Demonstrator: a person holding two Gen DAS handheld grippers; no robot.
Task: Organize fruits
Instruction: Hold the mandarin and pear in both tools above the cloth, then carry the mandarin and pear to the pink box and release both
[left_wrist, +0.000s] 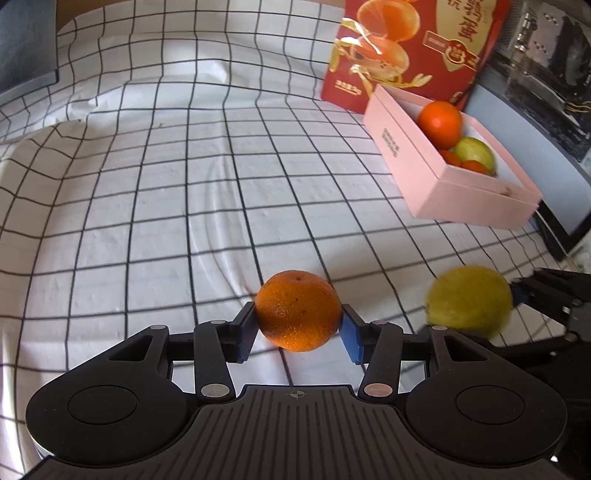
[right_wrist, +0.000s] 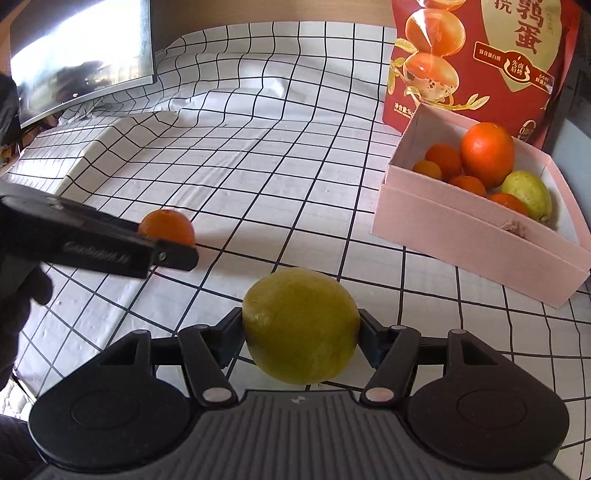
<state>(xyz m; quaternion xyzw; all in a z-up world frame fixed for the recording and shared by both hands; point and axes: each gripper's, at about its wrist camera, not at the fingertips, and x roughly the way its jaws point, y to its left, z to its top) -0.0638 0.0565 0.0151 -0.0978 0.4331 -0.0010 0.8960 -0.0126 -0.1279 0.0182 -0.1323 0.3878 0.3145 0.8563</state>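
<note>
My left gripper (left_wrist: 298, 325) is shut on an orange (left_wrist: 298, 311) and holds it above the checked cloth. It shows in the right wrist view too, the orange (right_wrist: 168, 225) behind its black finger. My right gripper (right_wrist: 301, 334) is shut on a yellow-green lemon (right_wrist: 301, 326), which also shows at the right in the left wrist view (left_wrist: 469, 301). A pink box (right_wrist: 461, 236) stands to the far right with several oranges (right_wrist: 487, 153) and a green fruit (right_wrist: 526, 194) inside; it also shows in the left wrist view (left_wrist: 443, 177).
A red printed bag (right_wrist: 487, 62) stands behind the box. A white cloth with a black grid (left_wrist: 184, 184) covers the surface, with a raised fold at the left. A monitor (right_wrist: 81, 55) stands at the back left.
</note>
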